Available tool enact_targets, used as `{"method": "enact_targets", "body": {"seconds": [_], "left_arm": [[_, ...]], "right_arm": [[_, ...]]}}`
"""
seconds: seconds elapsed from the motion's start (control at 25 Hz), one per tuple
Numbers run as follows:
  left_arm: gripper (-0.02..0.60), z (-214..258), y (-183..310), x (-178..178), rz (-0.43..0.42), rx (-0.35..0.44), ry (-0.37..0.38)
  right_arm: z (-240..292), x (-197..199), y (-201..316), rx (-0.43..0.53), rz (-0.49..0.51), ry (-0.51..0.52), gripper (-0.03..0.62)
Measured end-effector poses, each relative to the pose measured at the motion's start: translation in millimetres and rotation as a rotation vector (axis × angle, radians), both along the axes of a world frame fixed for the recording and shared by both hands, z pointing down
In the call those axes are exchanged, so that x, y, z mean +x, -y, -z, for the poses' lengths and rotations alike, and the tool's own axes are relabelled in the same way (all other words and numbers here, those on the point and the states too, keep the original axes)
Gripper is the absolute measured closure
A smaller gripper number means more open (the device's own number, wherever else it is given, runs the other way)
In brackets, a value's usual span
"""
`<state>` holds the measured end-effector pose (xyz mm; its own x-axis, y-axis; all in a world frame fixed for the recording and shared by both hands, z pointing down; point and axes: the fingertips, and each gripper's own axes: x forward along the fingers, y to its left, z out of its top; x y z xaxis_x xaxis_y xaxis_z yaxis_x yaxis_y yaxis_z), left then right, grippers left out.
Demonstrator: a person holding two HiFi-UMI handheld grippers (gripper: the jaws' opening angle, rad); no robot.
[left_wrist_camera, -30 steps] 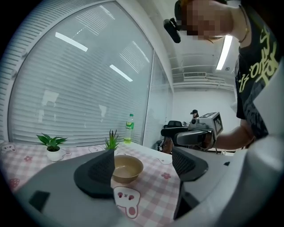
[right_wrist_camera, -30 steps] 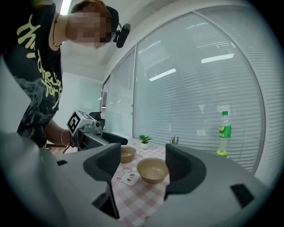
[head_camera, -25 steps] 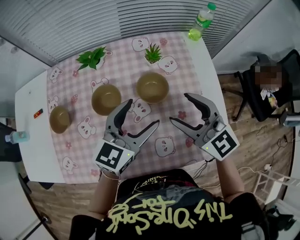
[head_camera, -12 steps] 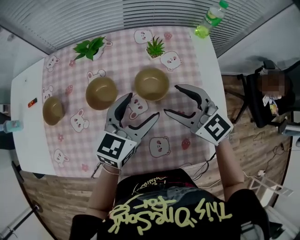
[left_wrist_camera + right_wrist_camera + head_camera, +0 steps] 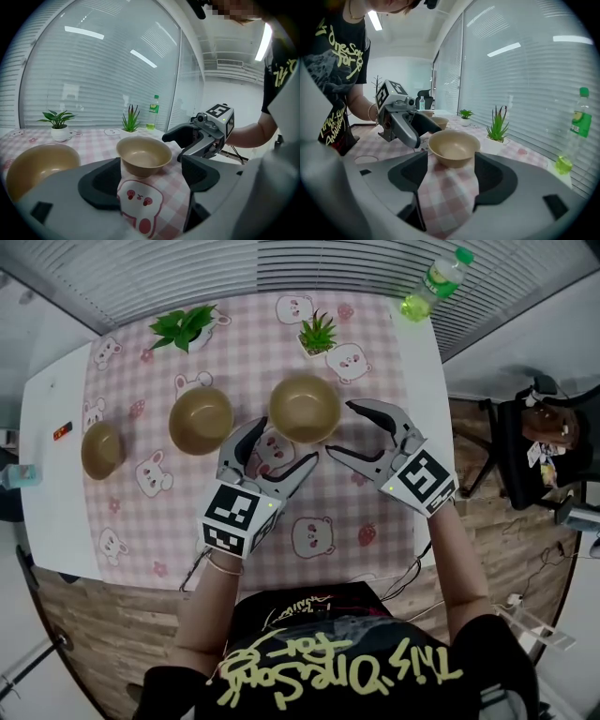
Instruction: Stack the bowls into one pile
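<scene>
Three tan bowls stand on the pink checked cloth (image 5: 366, 502): a large one (image 5: 304, 408) (image 5: 143, 155) (image 5: 454, 147) at the middle, a second (image 5: 201, 420) (image 5: 37, 164) to its left, and a small one (image 5: 100, 449) at the far left. My left gripper (image 5: 281, 443) (image 5: 150, 176) is open, just in front and to the left of the large bowl. My right gripper (image 5: 342, 429) (image 5: 450, 176) is open too, close to that bowl's right side. Nothing is between either pair of jaws.
Two small potted plants (image 5: 187, 329) (image 5: 317, 334) stand at the back of the table. A green bottle (image 5: 433, 282) (image 5: 574, 131) sits at the back right corner. A small red object (image 5: 62, 433) lies on the white table part at the left. An office chair (image 5: 553, 442) stands on the right.
Both grippers have moved forward toward the large middle bowl and closer together. Both stay open. The bowls have not moved.
</scene>
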<state>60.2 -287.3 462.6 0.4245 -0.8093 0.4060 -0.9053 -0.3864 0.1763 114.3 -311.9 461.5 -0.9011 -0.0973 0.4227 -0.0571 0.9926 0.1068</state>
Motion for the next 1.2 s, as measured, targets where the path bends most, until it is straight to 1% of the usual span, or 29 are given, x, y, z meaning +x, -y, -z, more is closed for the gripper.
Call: {"method": "enact_targets", "body": {"seconds": [0.32,0.44,0.76,0.92,1.2], "left_arm": [[0.185,-16,7,2,0.013,-0.064,0.068],[0.192,-16,9,2,0.029,-0.08,0.076],[0.207,-18,10,1,0.053,-0.084,0.09],[0.207,-18,9,4,0.041,-0.077,0.108],[0.221,-15,3,6,0.034,-0.076,0.099]], "right_arm": [[-6,-7,9,-0.006,0.023,-0.005,0.296],[-6,-10,9,-0.008,0.035,0.003,0.298],[-6,-15,9,-0.003,0.037,0.007,0.296],[-6,-13,8,-0.004,0.025,-0.002,0.296],[-6,-8,2,-0.012,0.009,-0.012,0.296]]}}
